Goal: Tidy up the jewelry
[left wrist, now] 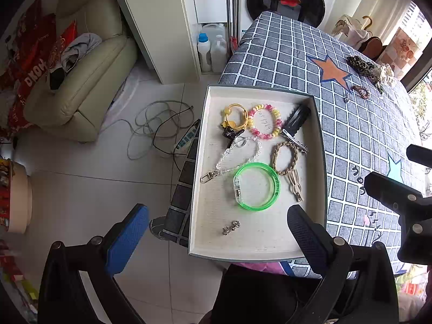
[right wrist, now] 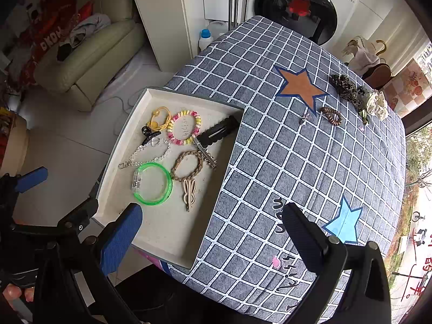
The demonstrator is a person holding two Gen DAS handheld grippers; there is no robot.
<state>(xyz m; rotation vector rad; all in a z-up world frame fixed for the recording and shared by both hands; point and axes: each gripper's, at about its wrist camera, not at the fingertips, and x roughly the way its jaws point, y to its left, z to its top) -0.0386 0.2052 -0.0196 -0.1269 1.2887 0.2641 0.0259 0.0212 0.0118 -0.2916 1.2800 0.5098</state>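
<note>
Checked worktop (right wrist: 270, 145), washer behind, sofa off left. Tray (left wrist: 321, 145) overhanging worktop's near-left edge, already loaded: green bangle (left wrist: 256, 186), braided band (left wrist: 284, 158), bead bracelet (left wrist: 264, 121), clips. Leftovers far right: brown coil tie (right wrist: 331, 115), leopard scrunchie (right wrist: 347, 89), small charm (right wrist: 305, 118). Risk: nudging the overhanging tray, tipping it floorward. Left tool (left wrist: 216, 232) hovering above tray's near end, jaws apart, empty. Right tool (right wrist: 213, 232) raised over tray's corner, jaws apart, empty.

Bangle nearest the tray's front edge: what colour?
Translucent neon green bangle, with a clear clasp section. Left wrist view shows it best.
</note>
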